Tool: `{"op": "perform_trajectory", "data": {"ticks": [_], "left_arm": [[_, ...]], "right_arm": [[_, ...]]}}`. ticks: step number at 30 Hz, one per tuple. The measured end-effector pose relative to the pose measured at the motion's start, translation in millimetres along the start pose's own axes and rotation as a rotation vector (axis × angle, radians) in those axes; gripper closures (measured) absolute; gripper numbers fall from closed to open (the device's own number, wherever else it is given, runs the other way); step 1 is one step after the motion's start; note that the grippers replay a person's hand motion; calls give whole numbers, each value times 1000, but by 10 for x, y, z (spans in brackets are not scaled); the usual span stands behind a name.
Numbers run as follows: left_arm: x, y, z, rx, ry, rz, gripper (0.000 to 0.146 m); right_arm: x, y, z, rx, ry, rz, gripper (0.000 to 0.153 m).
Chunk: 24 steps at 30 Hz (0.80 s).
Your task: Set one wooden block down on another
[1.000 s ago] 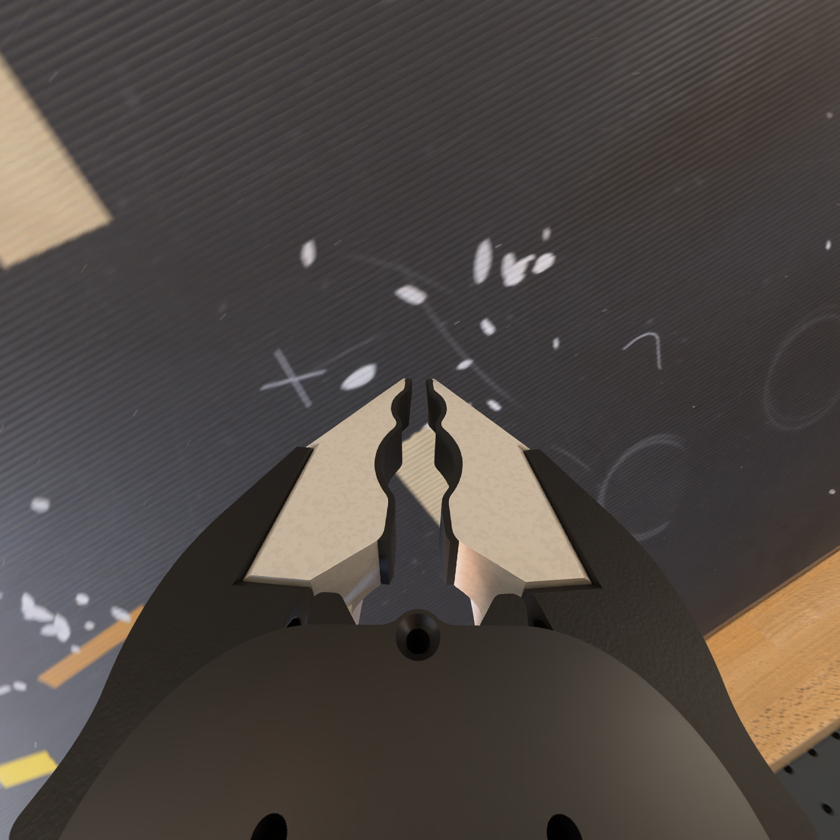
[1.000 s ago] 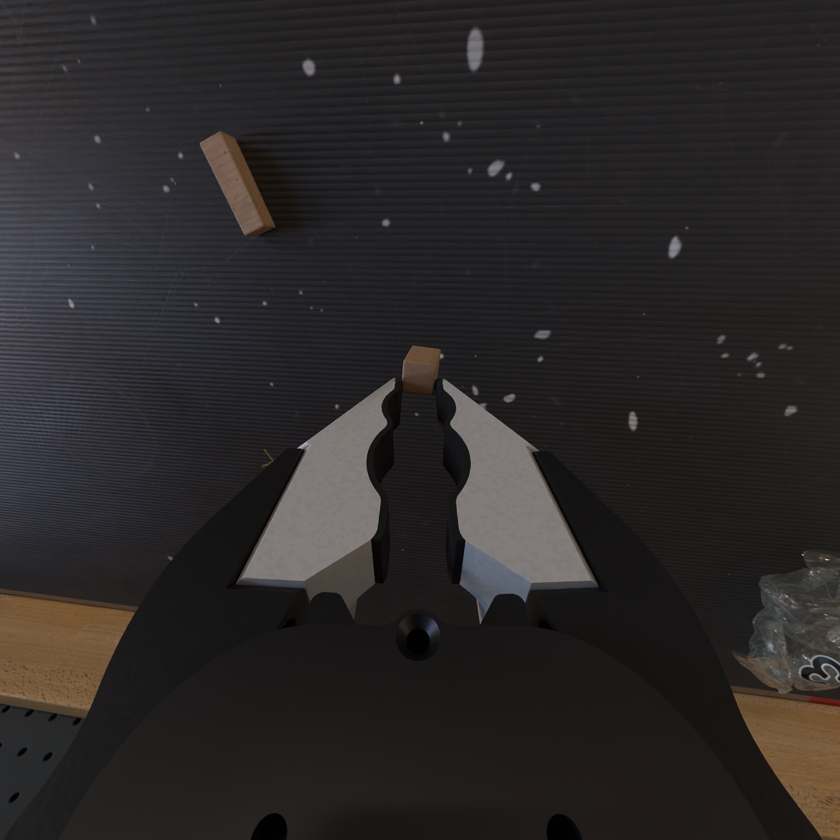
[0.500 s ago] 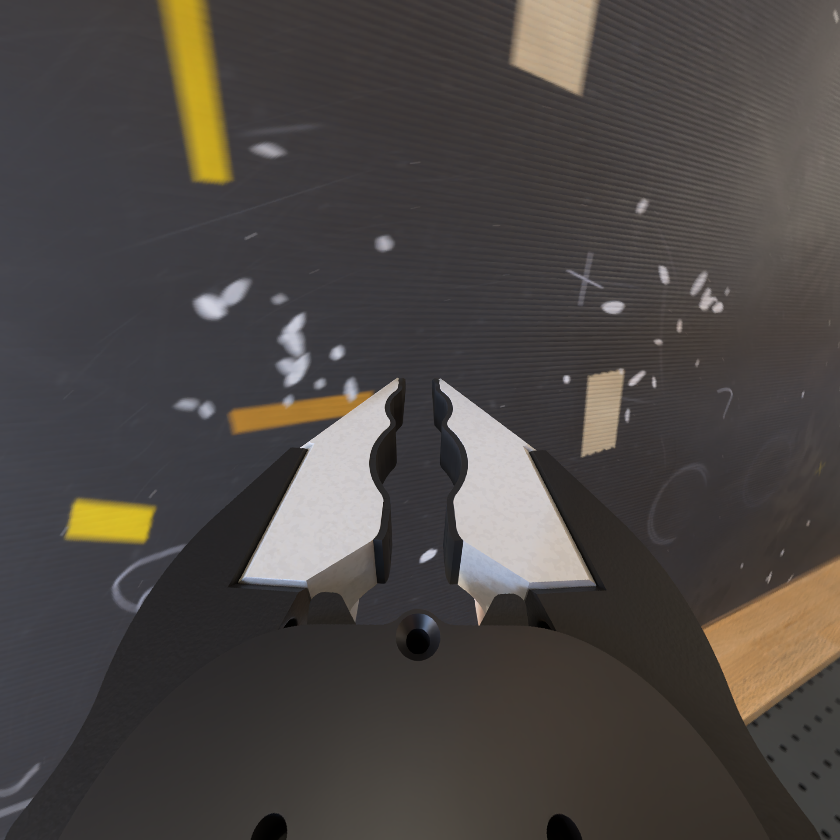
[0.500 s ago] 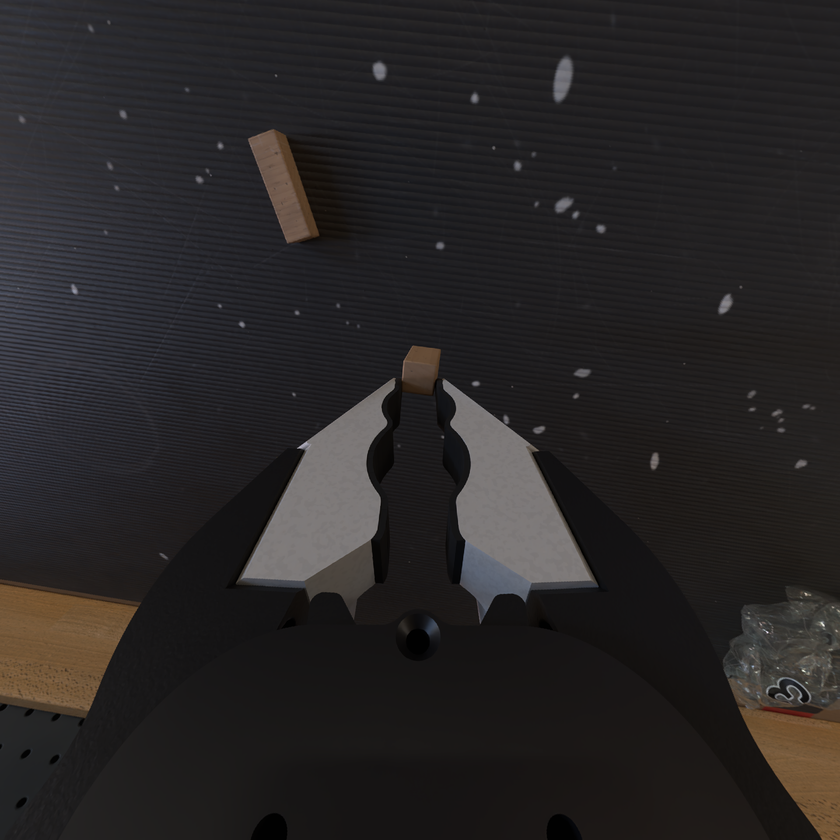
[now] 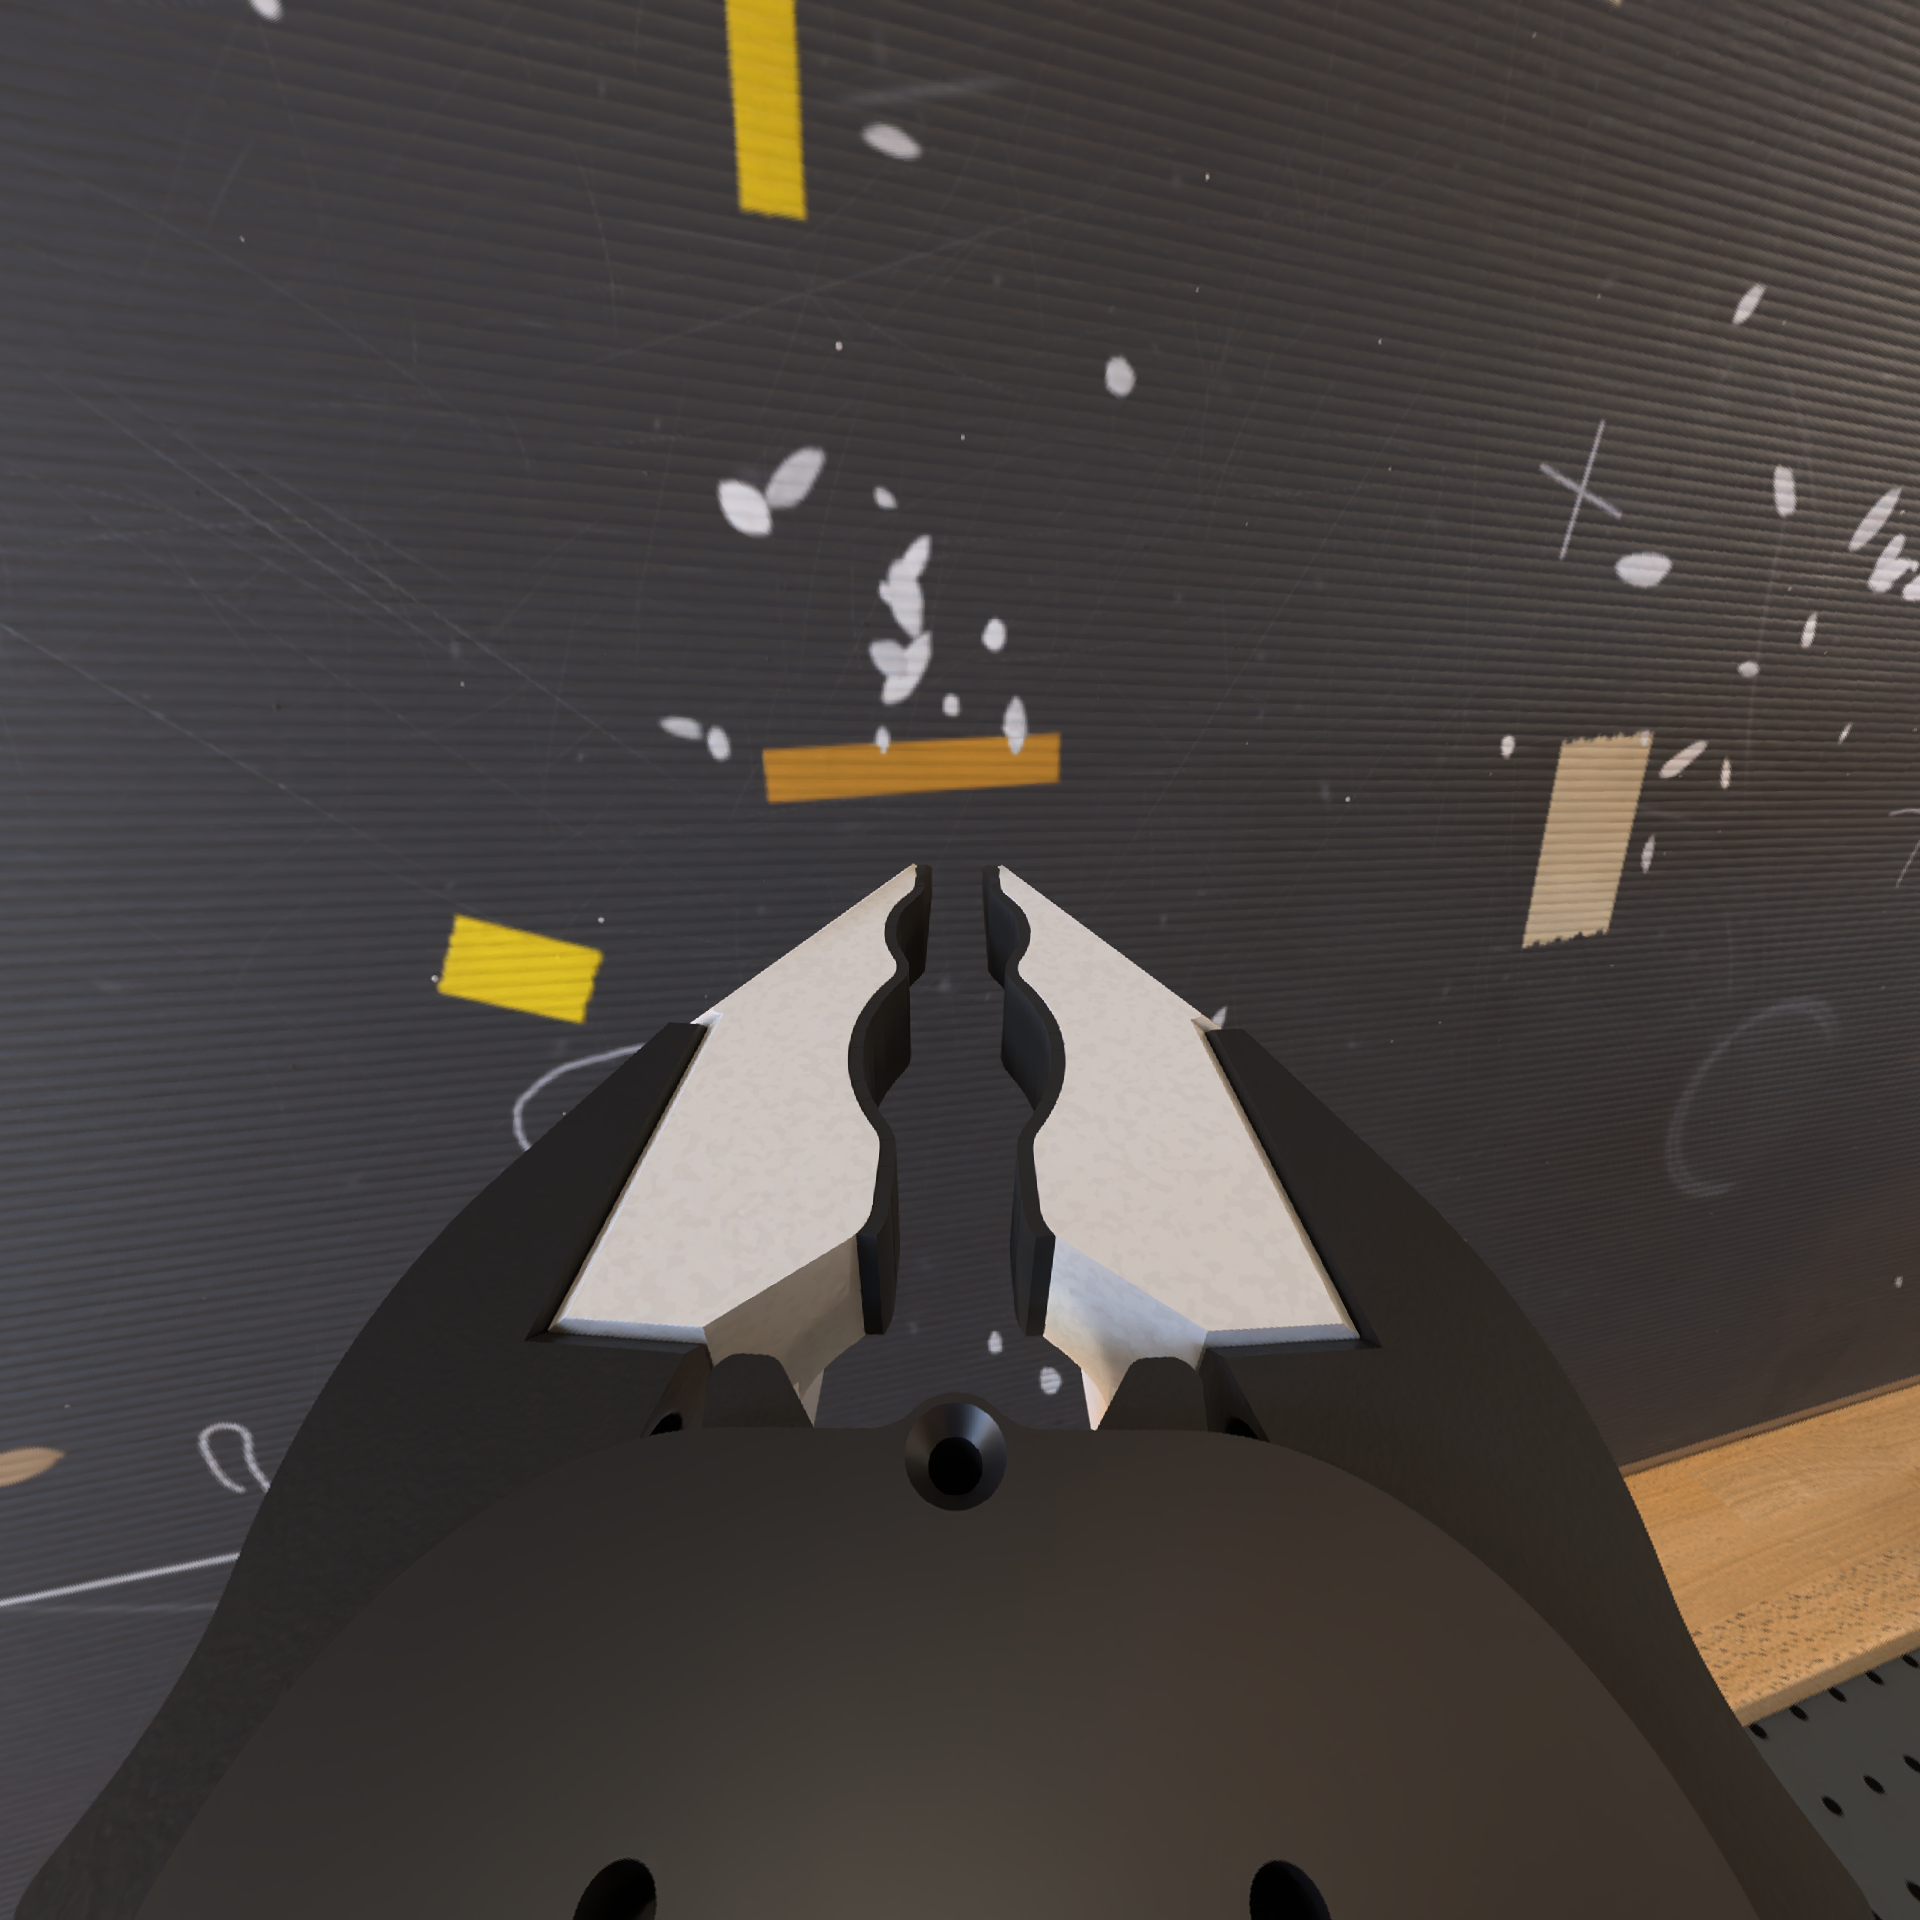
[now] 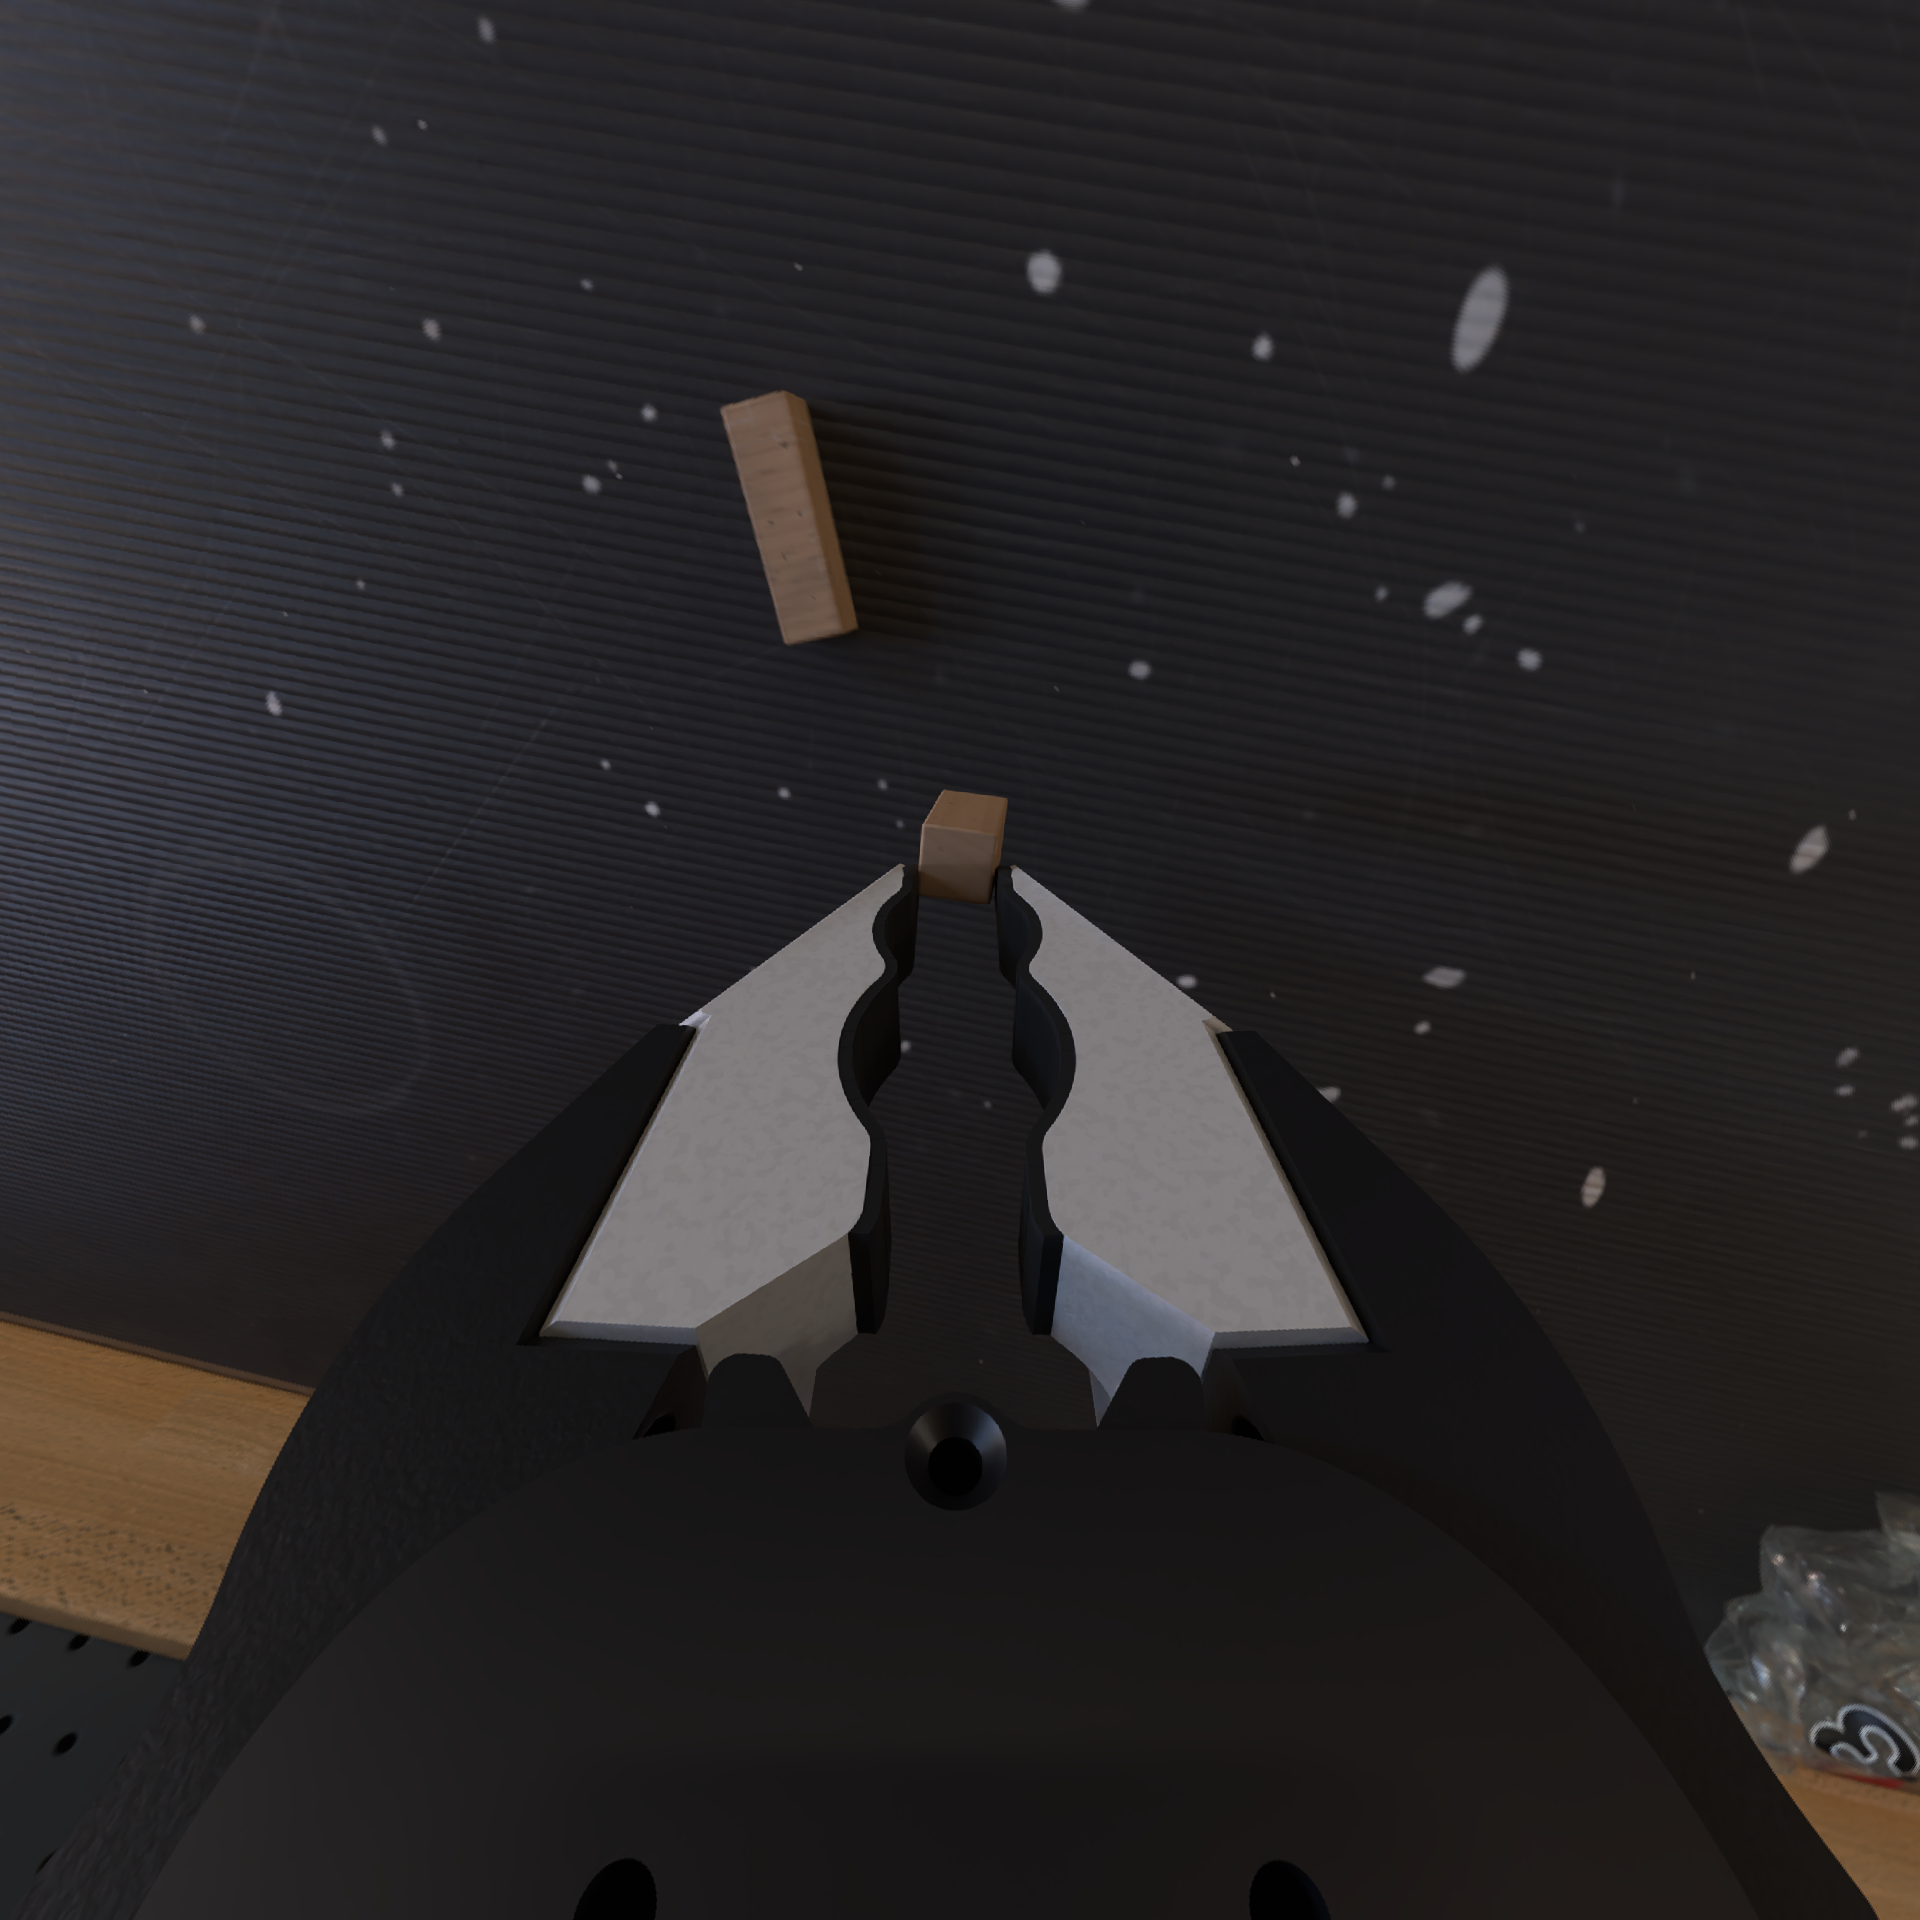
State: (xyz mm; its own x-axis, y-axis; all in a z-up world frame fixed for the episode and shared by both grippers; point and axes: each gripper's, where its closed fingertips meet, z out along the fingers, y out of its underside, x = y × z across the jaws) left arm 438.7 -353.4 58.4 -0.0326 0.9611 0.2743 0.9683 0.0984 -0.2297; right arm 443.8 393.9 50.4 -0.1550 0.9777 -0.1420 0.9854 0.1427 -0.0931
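Note:
In the right wrist view, my right gripper [image 6: 958, 883] is shut on a small wooden block [image 6: 963, 858] that sticks out past the fingertips and is held above the dark ribbed mat [image 6: 1351, 831]. A second, longer wooden block [image 6: 790, 517] lies flat on the mat, ahead and a little left of the held one, and apart from it. In the left wrist view, my left gripper [image 5: 956, 883] is empty, with its jaws nearly together over the mat. No block shows in that view.
The left wrist view shows flat tape strips on the mat: yellow [image 5: 769, 104], orange [image 5: 911, 767], yellow [image 5: 517, 968] and beige [image 5: 1584, 840]. A wooden table edge [image 5: 1787, 1558] is at the lower right. Crumpled clear plastic [image 6: 1829, 1662] lies at the right wrist view's lower right.
In the right wrist view the lying block has shifted right and nearer the centre, with the held block unchanged. The left wrist view has swept across the mat, bringing the tape strips in.

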Motion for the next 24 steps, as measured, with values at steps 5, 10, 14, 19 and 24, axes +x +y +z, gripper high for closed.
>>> {"op": "perform_trajectory", "data": {"ticks": [5,10,14,19,24], "left_arm": [[5,-71,21,22,4,17,139],[8,-89,25,41,19,10,139],[9,-88,24,41,21,10,139],[4,-72,19,39,27,4,138],[22,-68,9,47,73,-34,135]], "right_arm": [[-103,-138,82,7,0,-71,138],[-172,-285,174,0,-10,-131,138],[-264,-387,258,7,-45,-160,138],[-359,-495,279,8,-38,-190,138],[-390,-518,283,13,-49,-202,138]]}}
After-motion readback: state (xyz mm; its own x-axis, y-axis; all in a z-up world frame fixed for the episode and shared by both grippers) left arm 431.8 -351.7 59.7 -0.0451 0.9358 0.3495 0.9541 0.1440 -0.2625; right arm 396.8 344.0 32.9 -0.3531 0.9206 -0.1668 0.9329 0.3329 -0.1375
